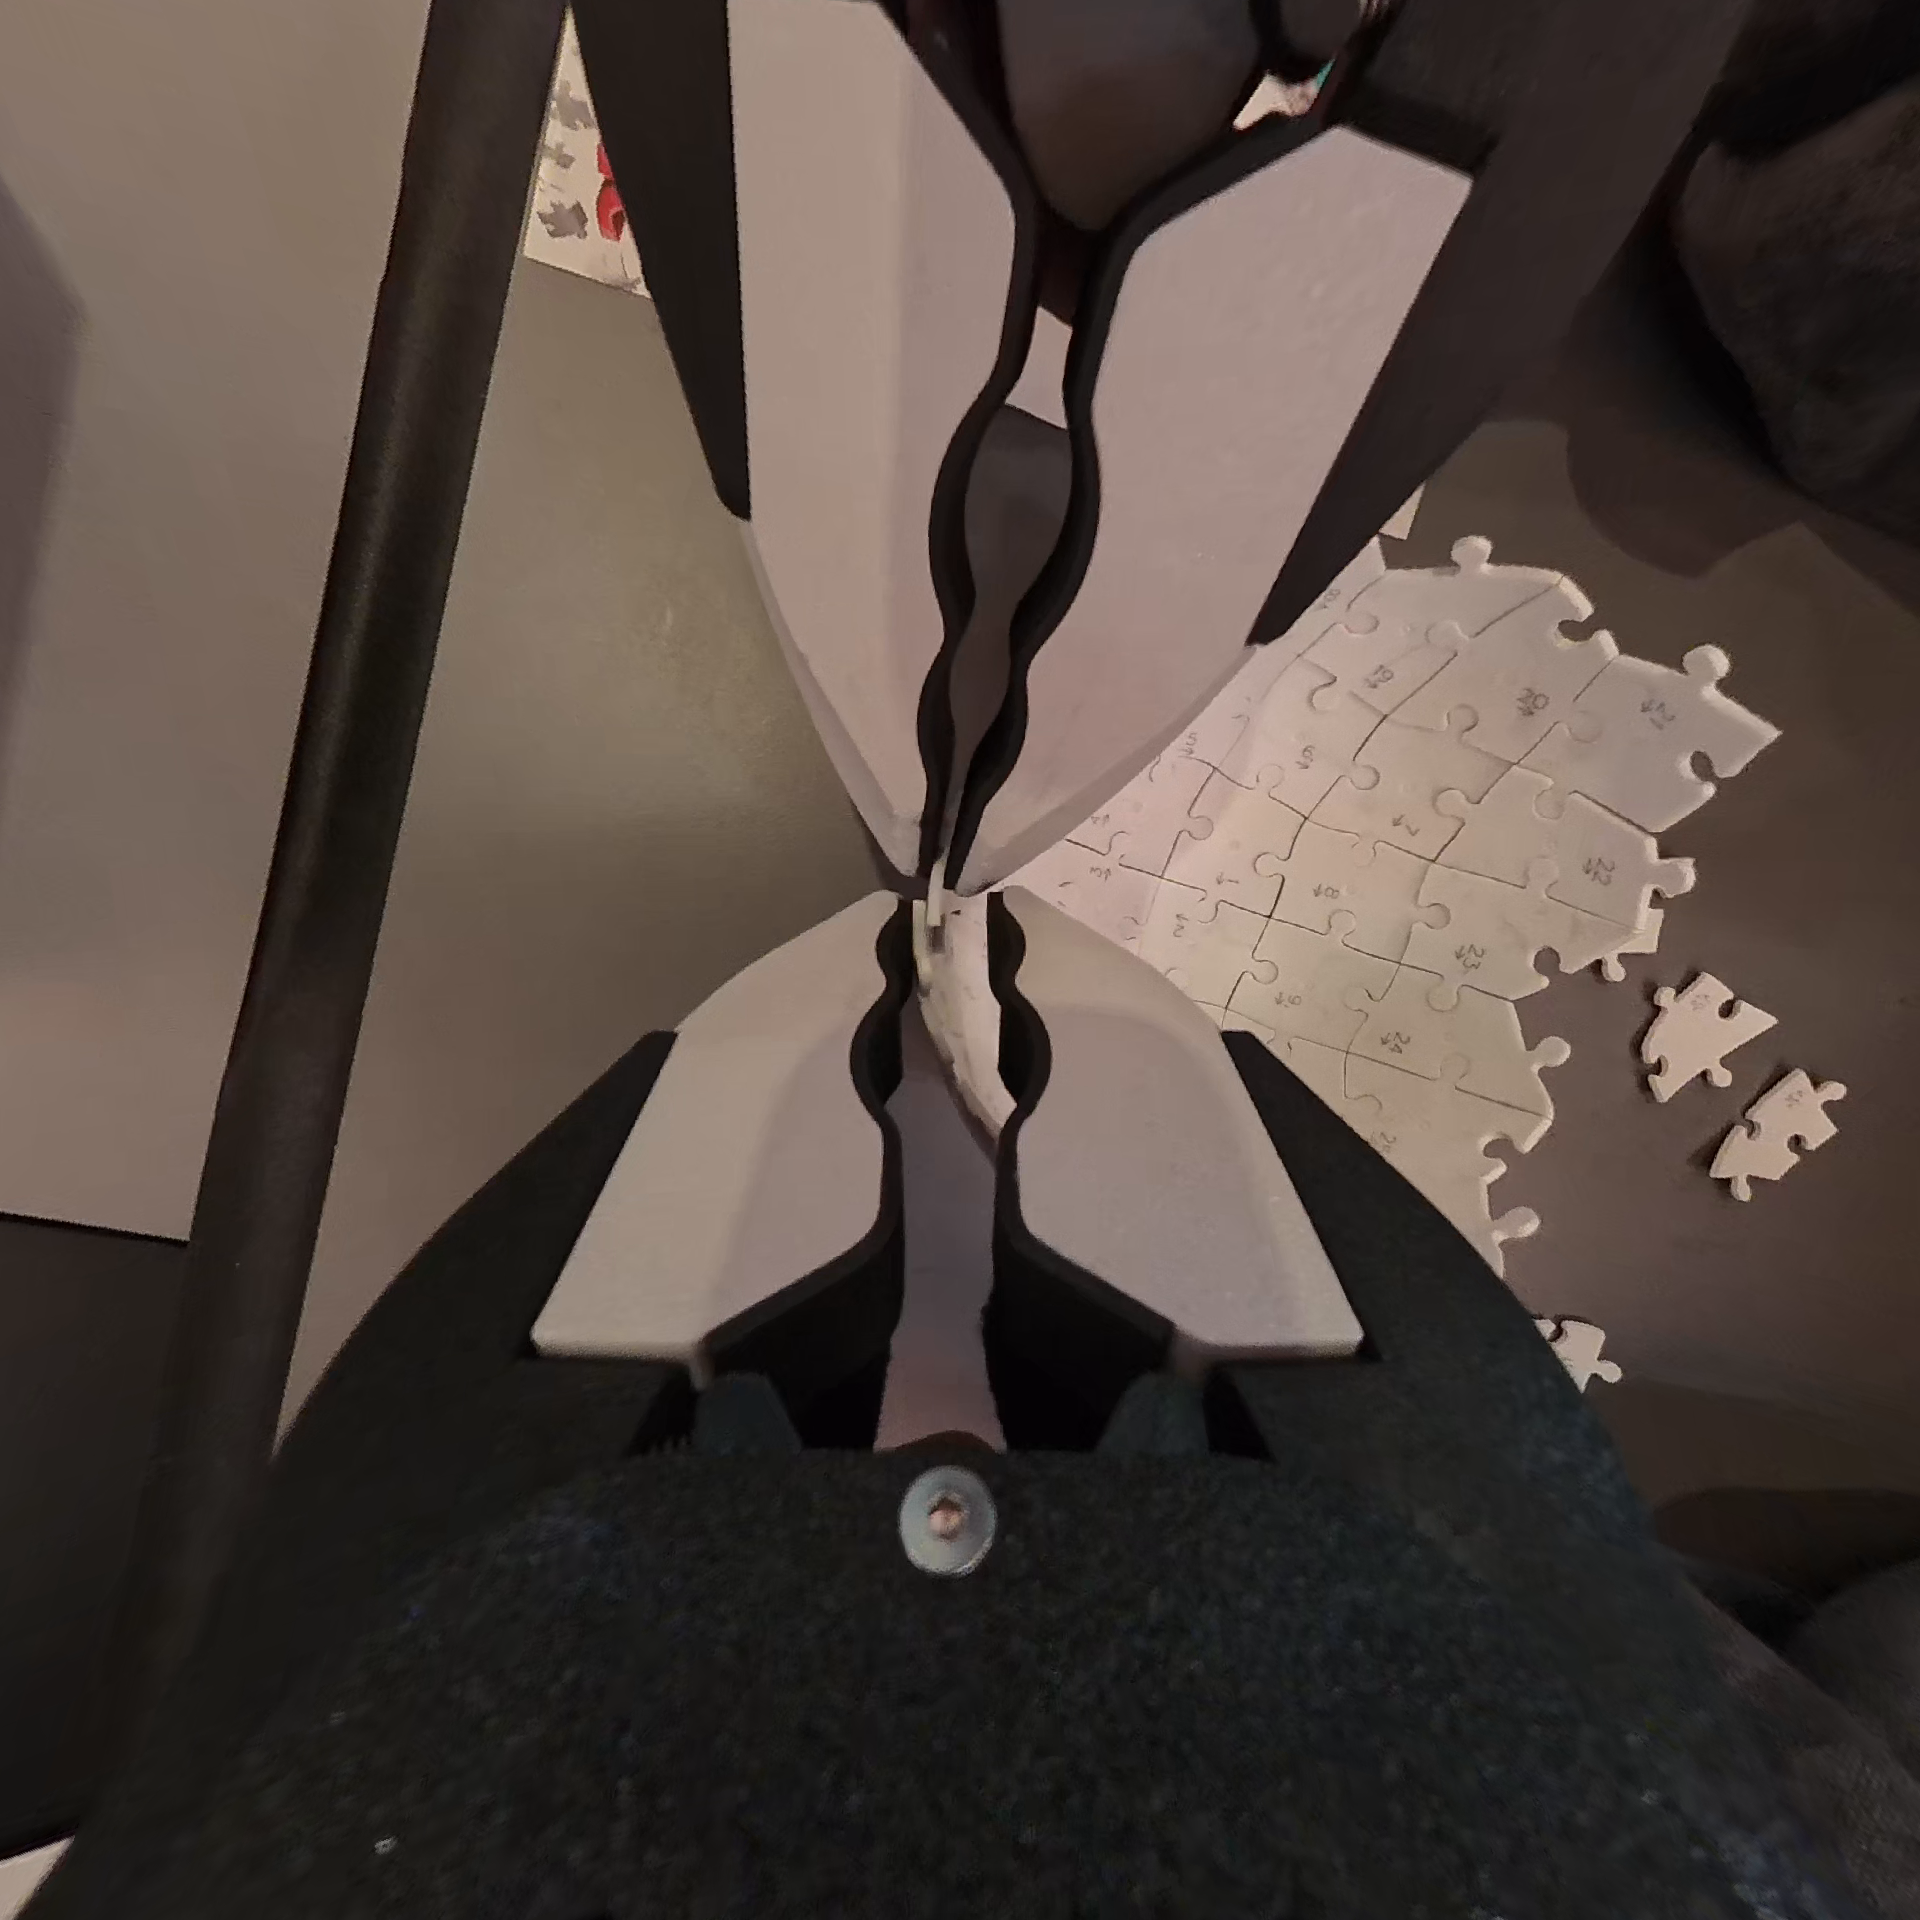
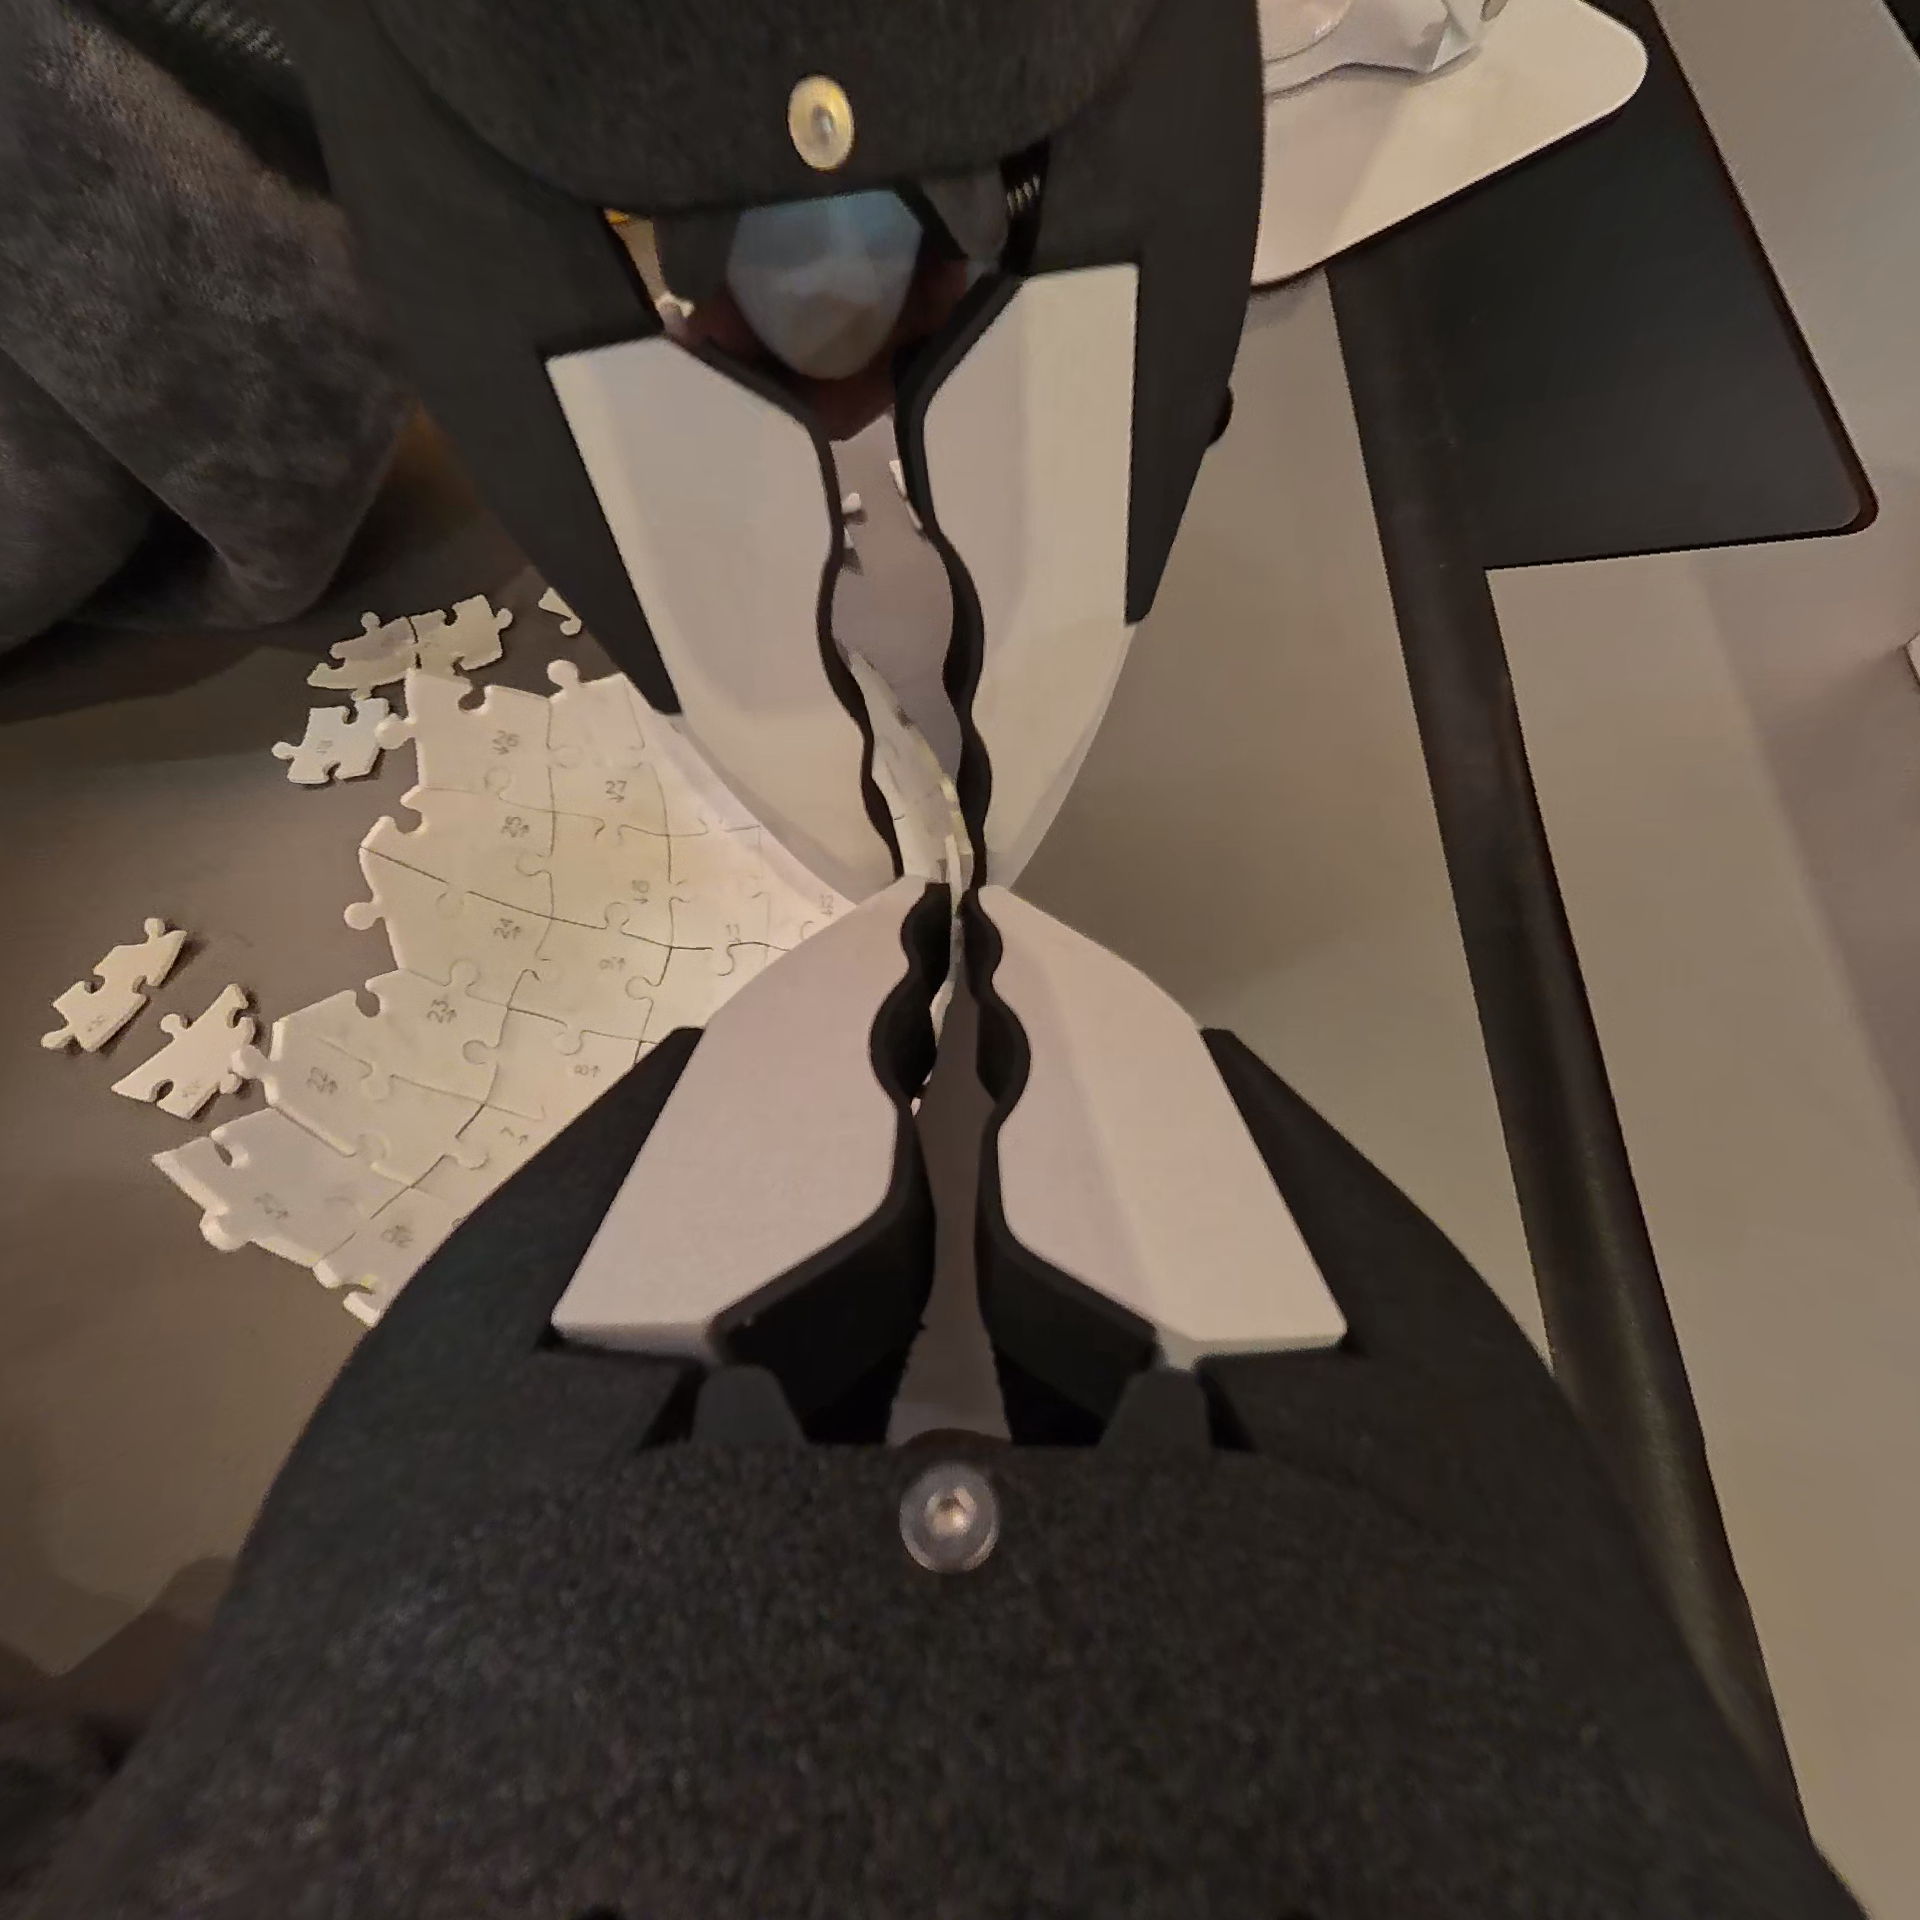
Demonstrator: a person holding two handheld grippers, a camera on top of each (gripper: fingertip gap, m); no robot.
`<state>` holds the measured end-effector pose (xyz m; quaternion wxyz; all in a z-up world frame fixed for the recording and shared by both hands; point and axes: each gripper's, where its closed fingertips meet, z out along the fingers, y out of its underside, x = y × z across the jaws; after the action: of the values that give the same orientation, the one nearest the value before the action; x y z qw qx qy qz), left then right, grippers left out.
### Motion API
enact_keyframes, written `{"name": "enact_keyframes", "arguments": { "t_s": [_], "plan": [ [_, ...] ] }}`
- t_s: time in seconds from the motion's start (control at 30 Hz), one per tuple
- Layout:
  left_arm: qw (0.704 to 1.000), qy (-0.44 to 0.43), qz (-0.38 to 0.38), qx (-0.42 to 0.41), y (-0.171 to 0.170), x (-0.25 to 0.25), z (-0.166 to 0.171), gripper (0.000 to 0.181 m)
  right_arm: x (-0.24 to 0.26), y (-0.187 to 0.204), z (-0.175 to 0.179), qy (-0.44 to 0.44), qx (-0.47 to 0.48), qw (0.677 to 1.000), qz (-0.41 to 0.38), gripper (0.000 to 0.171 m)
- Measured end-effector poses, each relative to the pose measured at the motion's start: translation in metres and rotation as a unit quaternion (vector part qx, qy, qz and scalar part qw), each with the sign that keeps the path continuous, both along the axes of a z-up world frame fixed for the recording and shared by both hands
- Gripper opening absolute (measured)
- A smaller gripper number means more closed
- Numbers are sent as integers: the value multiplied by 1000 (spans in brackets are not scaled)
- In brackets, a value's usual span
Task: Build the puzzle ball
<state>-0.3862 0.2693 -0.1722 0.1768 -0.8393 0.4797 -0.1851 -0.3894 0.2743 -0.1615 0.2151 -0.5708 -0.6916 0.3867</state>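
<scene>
A curved white shell of joined puzzle pieces [image 1: 1455,831] lies on the dark table, also in the right wrist view [image 2: 499,935]. The two grippers meet tip to tip at its raised rim. My left gripper [image 1: 951,920] is closed on the rim, which I see edge-on between the fingers. My right gripper [image 2: 954,902] comes from the opposite side and is shut on a thin white piece [image 1: 932,909] at the same rim. In the left wrist view the right gripper [image 1: 943,875] reaches down from the top. In the right wrist view the left gripper [image 2: 935,868] does the same.
Loose white pieces [image 1: 1704,1029] lie on the table beside the shell, and more pieces [image 2: 197,1049] lie to the left in the right wrist view. A black pole [image 2: 1507,831] stands close by. A white mat [image 2: 1455,156] and dark fabric [image 2: 156,312] lie behind. Only a small space, under 4 cm, lies between the two pairs of fingers.
</scene>
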Motion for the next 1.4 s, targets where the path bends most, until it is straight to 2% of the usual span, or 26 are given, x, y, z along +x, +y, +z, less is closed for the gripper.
{"name": "enact_keyframes", "arguments": {
  "t_s": [0.23, 0.47, 0.73, 0.9, 1.27, 1.4],
  "plan": [
    [1000, -12, 7, 22, 1, -5, 16, 16, 1, 0, 6, 11, 5, 1000, 1, 2],
    [995, -47, 5, 82, 6, -4, 47, 16, 4, -2, 36, 74, -4, 997, 8, 2],
    [994, -77, -16, 80, -3, 0, 58, 10, 5, -5, 62, 137, -34, 990, 13, 2],
    [993, -90, -23, 78, -4, 3, 60, 2, 6, -3, 66, 144, -34, 989, 8, 2],
    [992, -94, -18, 87, -2, -1, 67, 2, 13, -3, 57, 95, -1, 995, 5, 7],
    [991, -100, -14, 88, -2, -3, 68, 2, 15, -2, 61, 101, -8, 995, 1, 9]
  ]
}}
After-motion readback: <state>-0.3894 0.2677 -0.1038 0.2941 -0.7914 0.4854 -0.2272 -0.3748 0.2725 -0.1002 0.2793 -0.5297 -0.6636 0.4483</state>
